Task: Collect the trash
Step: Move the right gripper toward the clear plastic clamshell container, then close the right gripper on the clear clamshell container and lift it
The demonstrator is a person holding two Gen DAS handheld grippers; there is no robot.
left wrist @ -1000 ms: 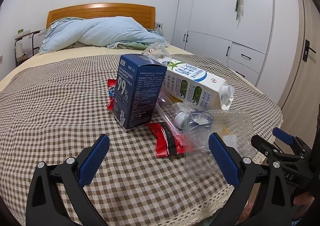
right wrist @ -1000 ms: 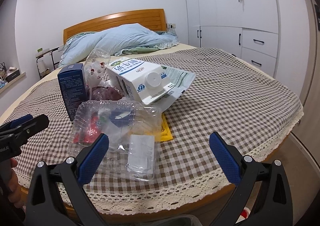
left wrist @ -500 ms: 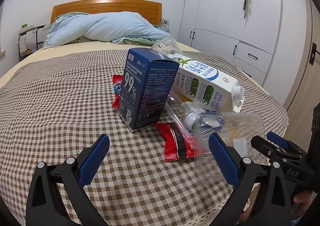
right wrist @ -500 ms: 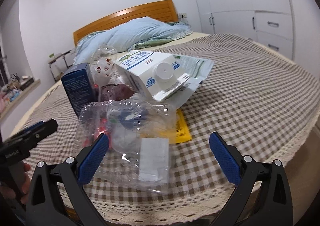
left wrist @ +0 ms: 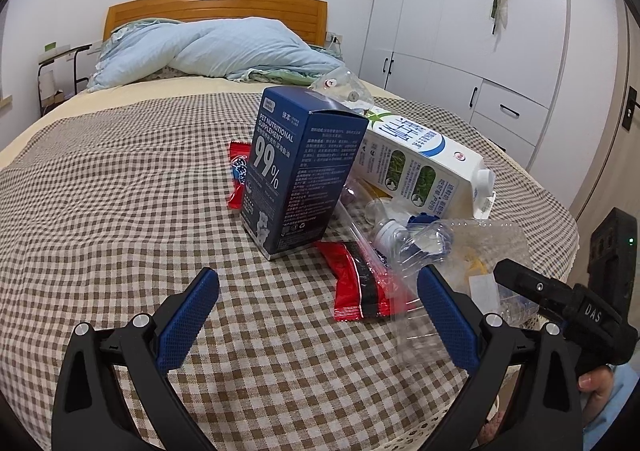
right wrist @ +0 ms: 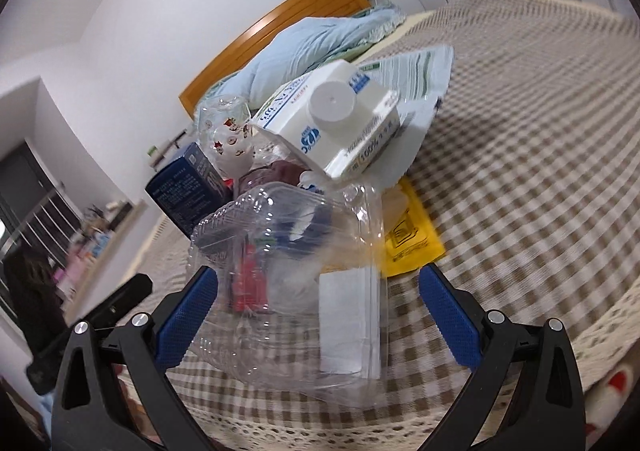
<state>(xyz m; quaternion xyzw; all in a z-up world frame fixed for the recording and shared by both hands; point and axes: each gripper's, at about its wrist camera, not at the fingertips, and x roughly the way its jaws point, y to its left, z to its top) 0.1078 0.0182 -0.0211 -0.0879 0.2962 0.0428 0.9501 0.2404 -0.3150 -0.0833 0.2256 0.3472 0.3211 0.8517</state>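
Inside clear plastic clamshell [right wrist: 296, 283]: white paper [right wrist: 346, 321], nothing else discernible.

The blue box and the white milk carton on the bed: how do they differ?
The blue box stands upright on its end; the white milk carton lies tipped on its side. The blue box is dark with white print; the white milk carton has green panels and a round cap. Both are cardboard packs sitting together on the checked bedspread.

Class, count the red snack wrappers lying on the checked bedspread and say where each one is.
2. One red wrapper pokes out left of the blue supplement box; the other red wrapper lies in front of the box, partly under clear plastic. More may be hidden in the pile.
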